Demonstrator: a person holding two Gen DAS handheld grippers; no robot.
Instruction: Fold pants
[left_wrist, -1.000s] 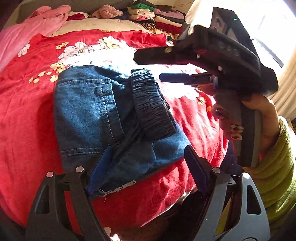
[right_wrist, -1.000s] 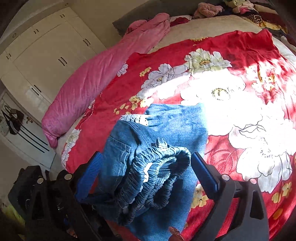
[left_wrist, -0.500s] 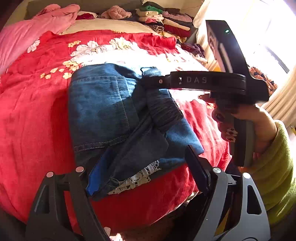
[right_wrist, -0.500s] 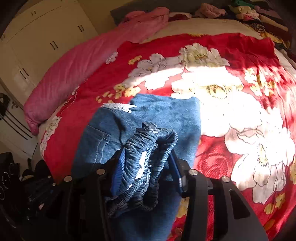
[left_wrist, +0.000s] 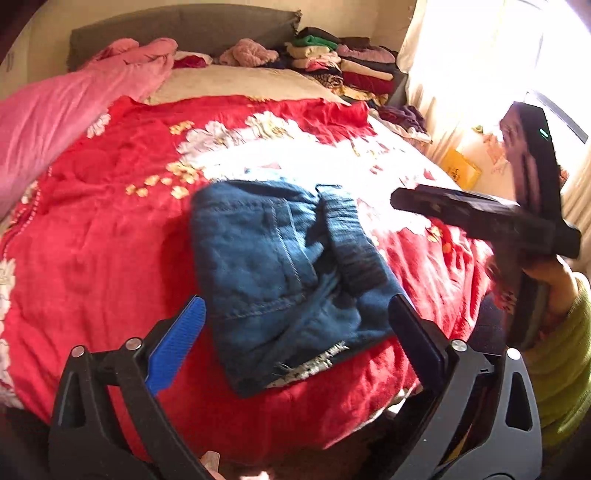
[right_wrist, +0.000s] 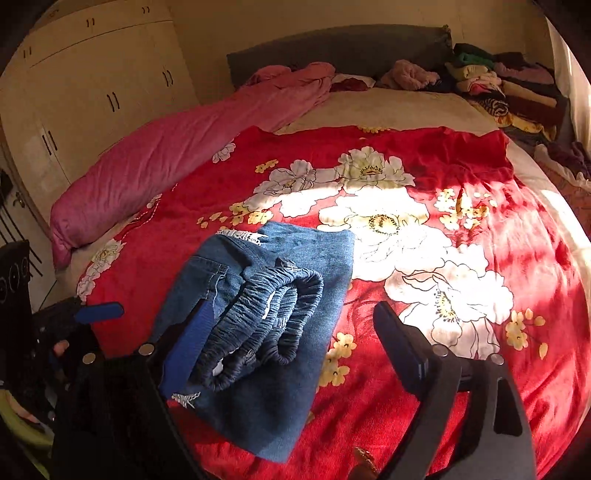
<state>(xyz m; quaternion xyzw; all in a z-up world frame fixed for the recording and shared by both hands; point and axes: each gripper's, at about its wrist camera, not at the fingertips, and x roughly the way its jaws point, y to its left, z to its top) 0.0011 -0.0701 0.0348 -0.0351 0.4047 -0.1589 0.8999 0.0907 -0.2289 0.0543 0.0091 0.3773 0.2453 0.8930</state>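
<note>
You are holding both claws released over the bed, neither one touching cloth. Your left claw (left_wrist: 295, 325) is hovering with its fingers spread wide, framing the near end of the folded denim pants (left_wrist: 280, 266), which are lying in a compact bundle on the red floral blanket (left_wrist: 92, 258) near the bed's near edge. A frayed whitish hem (left_wrist: 314, 363) is peeking out at the bundle's near corner, and the dark ribbed waistband (left_wrist: 351, 243) is sitting folded on top toward the right side. Your right claw (right_wrist: 295, 336) is also gaping wide; in the right wrist view the gathered elastic waistband (right_wrist: 266, 321) is lying just beside its blue left finger (right_wrist: 188, 347), with the far finger well apart over the blanket. In the left wrist view your right hand (left_wrist: 550, 280) is gripping its tool to the right of the pants, blurred. A pink duvet (right_wrist: 177, 155) is lying along the left side of the bed, a stack of folded clothes (left_wrist: 347, 70) is sitting by the grey headboard (right_wrist: 332, 48), and cream wardrobe doors (right_wrist: 92, 92) are standing beyond
</note>
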